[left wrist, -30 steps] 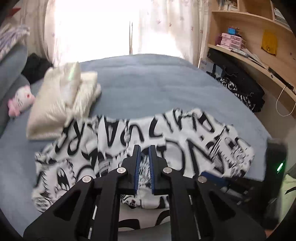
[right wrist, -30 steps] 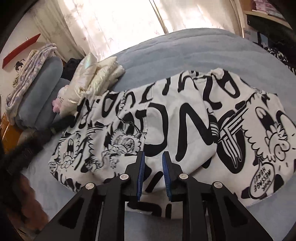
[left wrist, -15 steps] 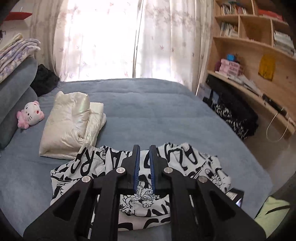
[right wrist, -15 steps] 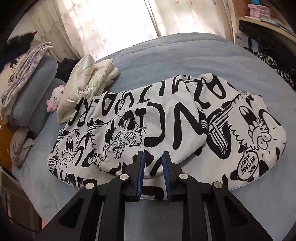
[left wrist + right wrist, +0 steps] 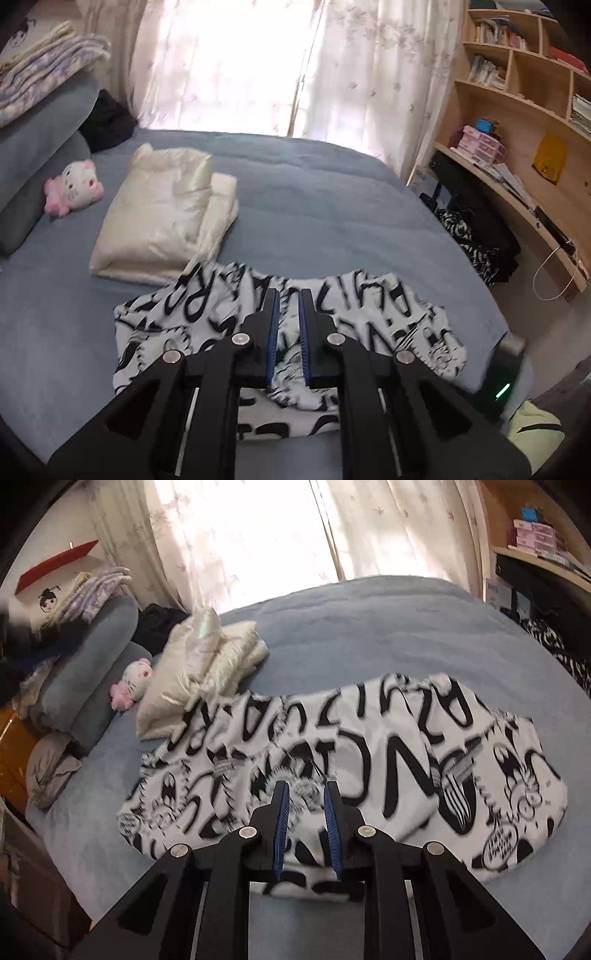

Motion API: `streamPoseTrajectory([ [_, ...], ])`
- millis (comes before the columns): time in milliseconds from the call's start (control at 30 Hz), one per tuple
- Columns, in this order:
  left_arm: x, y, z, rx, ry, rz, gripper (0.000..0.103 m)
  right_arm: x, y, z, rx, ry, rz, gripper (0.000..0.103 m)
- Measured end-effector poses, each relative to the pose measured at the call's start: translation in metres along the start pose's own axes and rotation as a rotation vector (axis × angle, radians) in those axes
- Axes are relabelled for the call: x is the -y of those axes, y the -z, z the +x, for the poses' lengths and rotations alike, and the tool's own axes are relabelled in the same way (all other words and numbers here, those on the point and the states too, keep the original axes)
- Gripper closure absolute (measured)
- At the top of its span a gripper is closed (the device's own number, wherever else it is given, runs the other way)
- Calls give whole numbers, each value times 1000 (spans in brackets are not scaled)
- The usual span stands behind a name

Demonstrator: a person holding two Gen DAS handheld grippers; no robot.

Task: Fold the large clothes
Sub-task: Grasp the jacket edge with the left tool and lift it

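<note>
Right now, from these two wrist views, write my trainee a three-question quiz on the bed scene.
1. True or false: the black-and-white printed garment lies spread on the blue bed.
2. Which thing lies closest to the garment? A: the cream folded bundle. B: the pink plush toy. C: the stacked blankets.
3. Fill in: in the left wrist view, the wooden shelves stand at the picture's ____ side.
Key: 1 true; 2 A; 3 right.

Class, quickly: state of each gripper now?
Left gripper: nearly closed, empty, above the printed garment.
Right gripper: narrow gap between fingers, holding nothing.
</note>
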State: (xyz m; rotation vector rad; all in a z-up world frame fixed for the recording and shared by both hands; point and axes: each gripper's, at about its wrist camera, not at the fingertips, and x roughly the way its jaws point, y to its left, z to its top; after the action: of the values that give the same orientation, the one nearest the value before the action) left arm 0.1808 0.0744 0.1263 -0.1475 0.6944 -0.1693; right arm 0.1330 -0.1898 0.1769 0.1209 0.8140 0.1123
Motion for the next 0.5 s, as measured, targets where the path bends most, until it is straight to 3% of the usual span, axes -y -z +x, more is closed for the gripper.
streamPoseTrajectory([
  [67,-16,15,4,-2,2,4,94,-4,-11,0,17,-8,-13,84],
  [133,-36,36,10,-9,-14,-9,85,-7,-21,1,30,-19,-20,84],
  [200,-59,58,16,-13,-18,-54,67,-7,-29,4,39,-23,-26,84],
  [233,-71,71,19,-21,-24,-86,64,-6,-32,6,42,-22,-27,84],
  [500,-137,166,56,-158,-16,-248,62,6,-33,45,27,-21,-12,84],
])
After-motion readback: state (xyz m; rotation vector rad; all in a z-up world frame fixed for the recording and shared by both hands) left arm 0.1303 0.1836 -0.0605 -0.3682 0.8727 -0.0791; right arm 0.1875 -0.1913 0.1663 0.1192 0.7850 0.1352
